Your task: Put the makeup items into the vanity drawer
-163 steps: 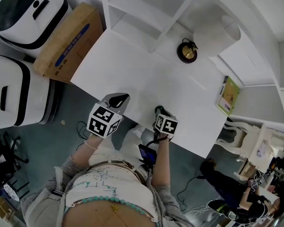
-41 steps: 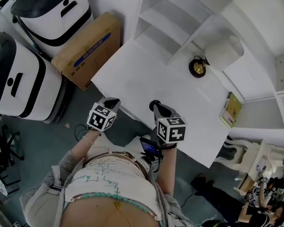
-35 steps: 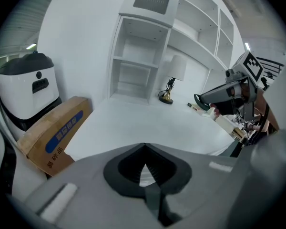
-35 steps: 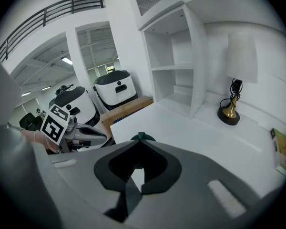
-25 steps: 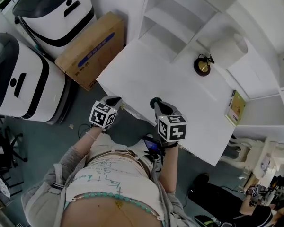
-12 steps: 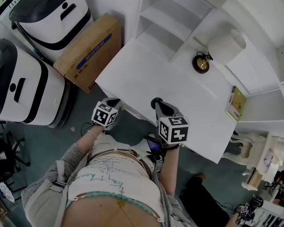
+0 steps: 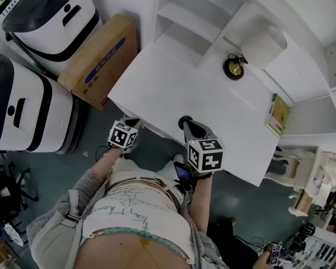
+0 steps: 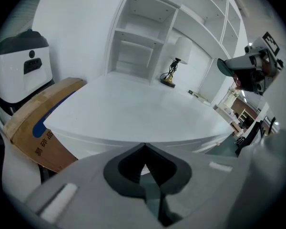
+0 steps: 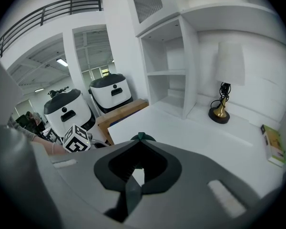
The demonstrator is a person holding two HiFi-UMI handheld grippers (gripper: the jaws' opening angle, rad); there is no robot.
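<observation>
Hovering at the near edge of the white vanity (image 7: 173, 88), the left gripper (image 7: 134, 121) and right gripper (image 7: 185, 121) are well apart, each with jaws pressed together and empty. The vanity's front (image 8: 109, 140) lies just past the left jaws. Left of it a cardboard box (image 7: 98, 52) carries a blue stripe and blue Chinese characters. Print on the green book (image 7: 279, 115) is too small to read.
</observation>
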